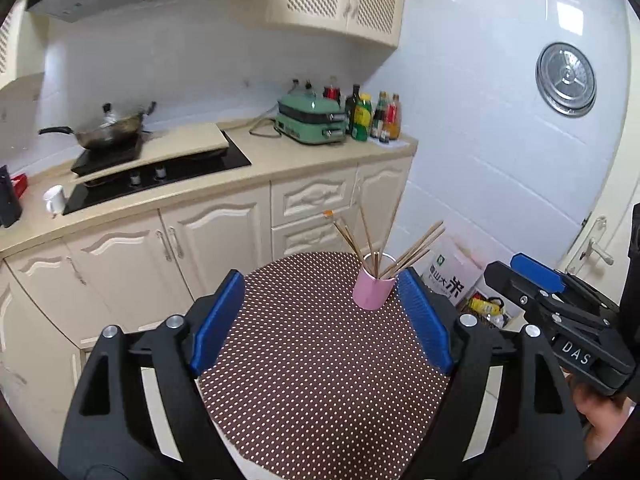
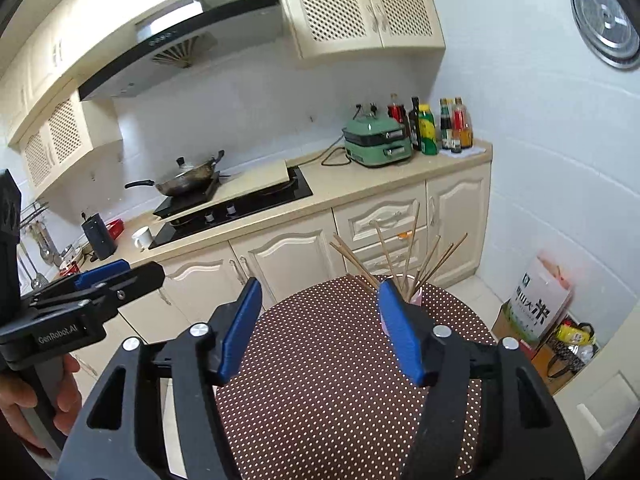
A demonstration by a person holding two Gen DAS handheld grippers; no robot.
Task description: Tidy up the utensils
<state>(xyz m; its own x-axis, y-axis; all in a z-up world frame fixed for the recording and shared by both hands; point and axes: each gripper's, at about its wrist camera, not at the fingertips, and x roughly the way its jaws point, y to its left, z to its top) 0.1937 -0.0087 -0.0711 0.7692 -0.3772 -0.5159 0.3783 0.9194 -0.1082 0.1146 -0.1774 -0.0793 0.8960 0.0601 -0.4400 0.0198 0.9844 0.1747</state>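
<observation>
Jaws of the left gripper (image 1: 320,312) stand spread and empty above the polka-dot table (image 1: 320,380); the right gripper (image 2: 320,328), beside it, is likewise released, holding nothing. Chopsticks (image 1: 384,244) fan out of a pink cup (image 1: 372,290) standing upright at the table's far edge, apart from both grippers. Kitchen counter (image 1: 320,164) lies beyond.
</observation>
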